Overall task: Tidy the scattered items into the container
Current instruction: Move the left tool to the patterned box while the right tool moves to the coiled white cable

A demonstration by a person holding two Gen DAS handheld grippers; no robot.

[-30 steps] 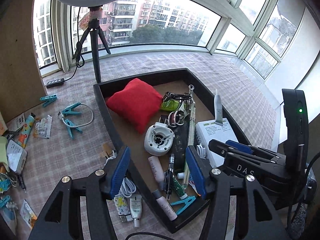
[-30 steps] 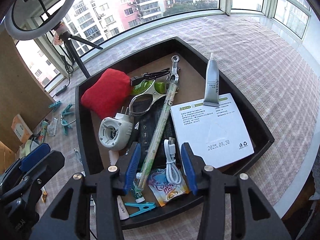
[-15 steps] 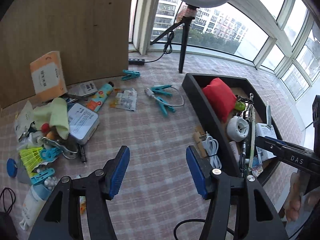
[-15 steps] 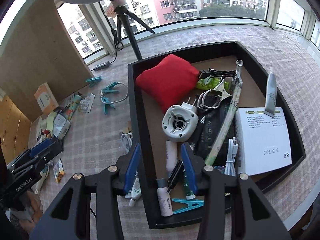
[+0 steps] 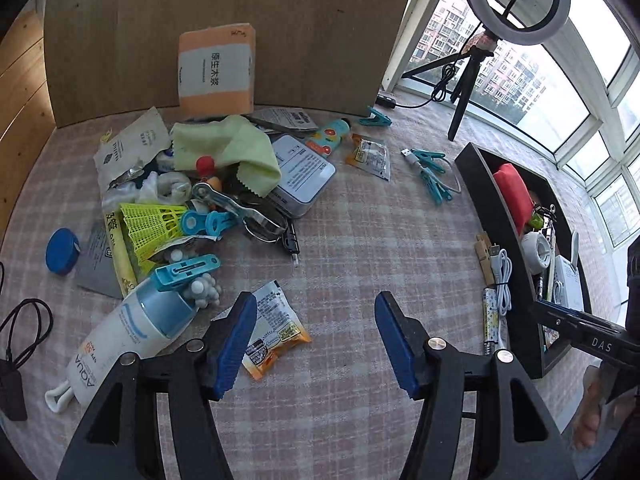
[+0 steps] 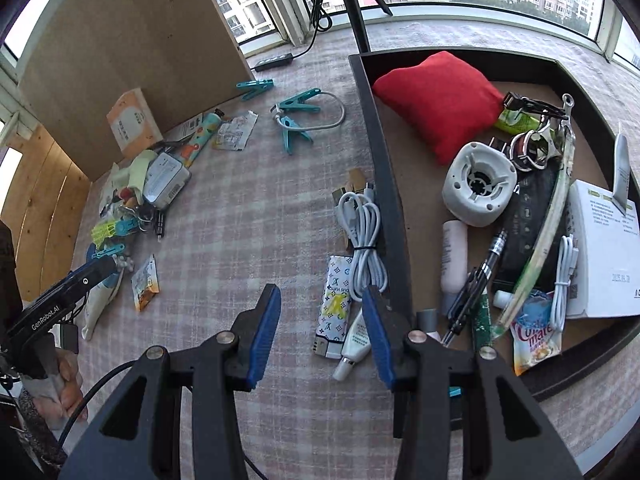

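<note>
Both grippers hang over the checked cloth (image 5: 340, 240) with nothing in them. The left gripper (image 5: 316, 340) stands with its jaws apart and empty; a snack packet (image 5: 276, 332) lies just under its left pad. The right gripper (image 6: 320, 336) also has its jaws parted, gripping nothing, with bare cloth between them.

The tray (image 6: 384, 184) sits to the right, already holding a red cushion (image 6: 436, 100), a white round plug (image 6: 478, 188), a white box (image 6: 604, 252), a pen (image 6: 480, 276) and other bits. Just outside its near wall lie a coiled white cable (image 6: 362, 232), a patterned lighter (image 6: 336, 300) and a small tube (image 6: 354, 344), the cable touching the wall.

Most of the clutter is heaped by the wooden board (image 5: 200, 20): a green cloth (image 5: 228, 152), a tin (image 5: 300, 176), a yellow shuttlecock (image 5: 148, 224), a blue clip (image 5: 188, 270), a lotion bottle (image 5: 128, 336) and an orange pack (image 5: 216, 70) leaning on the board. Teal pegs (image 5: 430, 172) lie between heap and tray.
</note>
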